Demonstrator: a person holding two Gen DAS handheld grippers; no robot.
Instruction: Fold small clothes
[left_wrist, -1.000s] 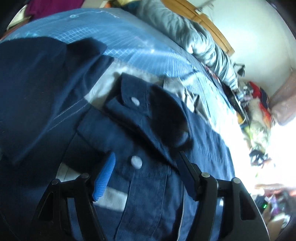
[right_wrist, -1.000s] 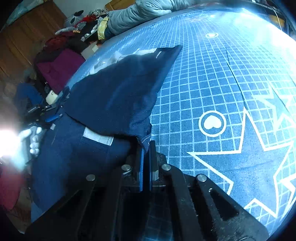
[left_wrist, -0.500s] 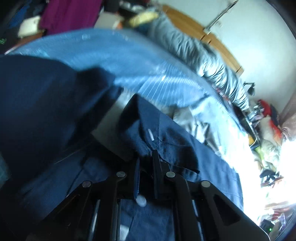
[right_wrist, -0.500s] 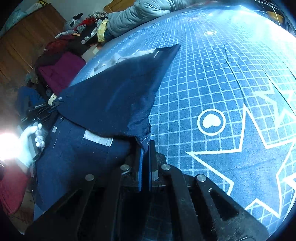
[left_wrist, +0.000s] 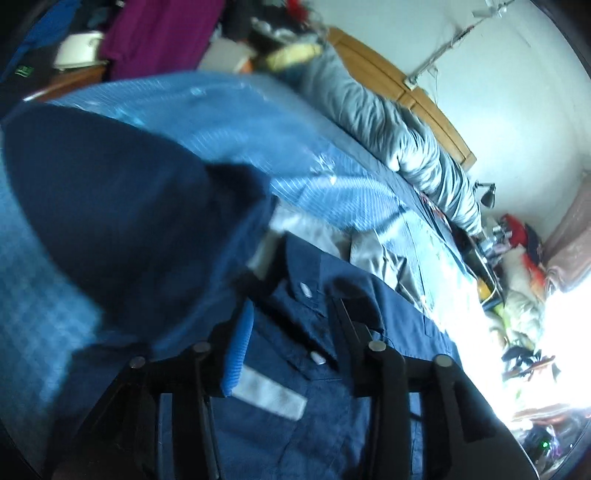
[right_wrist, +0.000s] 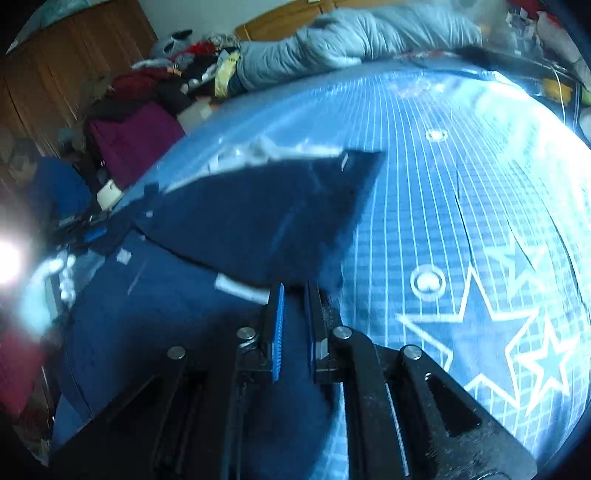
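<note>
The navy shirt (left_wrist: 332, 417) lay spread on the blue gridded bedcover (right_wrist: 461, 206), which carried white star and heart prints on the side away from the garment. The left gripper (left_wrist: 291, 314) hovered just above the shirt's button placket with its fingers spread apart, holding nothing; a white button (left_wrist: 317, 357) sat between them and a second button (left_wrist: 305, 289) lay just beyond, near the collar. A white label patch (left_wrist: 269, 397) showed on the shirt close to the blue pad of one finger. A dark fold of the shirt (left_wrist: 122, 229) lay doubled over the body, on the far side of the placket from the collar. In the right wrist view, the right gripper (right_wrist: 295, 295) had its fingers parted by a narrow gap, with the edge of that folded flap (right_wrist: 266, 218) right at their tips; whether cloth was still pinched could not be told through the blur. Beyond the shirt, a grey quilt (right_wrist: 354, 40) lay bunched along the far edge of the bedcover.
</note>
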